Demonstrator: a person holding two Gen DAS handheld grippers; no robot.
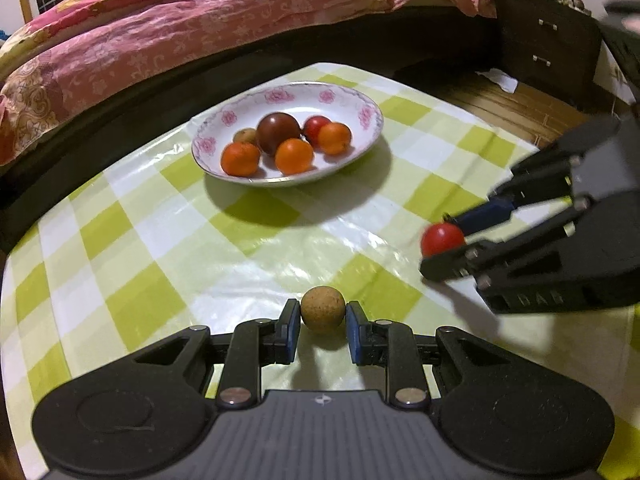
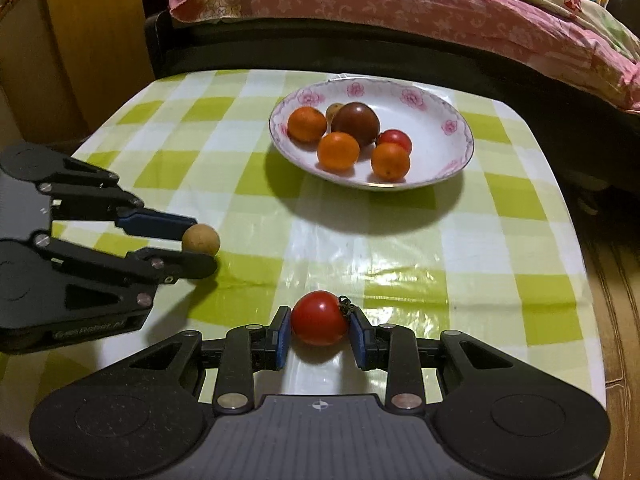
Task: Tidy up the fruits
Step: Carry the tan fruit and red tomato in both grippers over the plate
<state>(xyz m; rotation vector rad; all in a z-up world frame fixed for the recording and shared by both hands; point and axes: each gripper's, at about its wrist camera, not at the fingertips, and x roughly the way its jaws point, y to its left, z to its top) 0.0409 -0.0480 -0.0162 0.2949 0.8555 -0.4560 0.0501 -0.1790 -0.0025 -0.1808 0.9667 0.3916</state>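
room: looked like a bedroom, a bed with a pink floral cover [image 1: 168, 28] ran along the far side of the table, and a dark drawer unit [image 1: 548, 44] stood off in the corner.

surface: small table under a green-and-white checked cloth [image 2: 256, 184], shiny plastic, a bit crinkly.

plate: white plate with pink flowers on the rim [image 2: 436, 100], sitting toward the far end of the table. Already had six pieces in it as far as I could count: three little oranges [image 2: 338, 151], one big dark tomato [image 2: 356, 122], a small red tomato [image 2: 396, 139] and a small brownish fruit [image 2: 334, 110] half hidden at the back.

left gripper: the left gripper [image 1: 323, 326] was clamped on a round tan fruit [image 1: 323, 309], blue pads pressed on both sides, low over the cloth at the near end.

right gripper: the right gripper [image 2: 319, 334] was squeezing a red tomato [image 2: 319, 317] with its stem poking out to the side, also near the front edge, well apart from the plate.

progress: I'd say mostly done. Nothing else was loose on the cloth that I could see, just these two in the tongs.

left to do: carry both over and drop them in the plate, probably into the open bit on the near side so nothing rolls.
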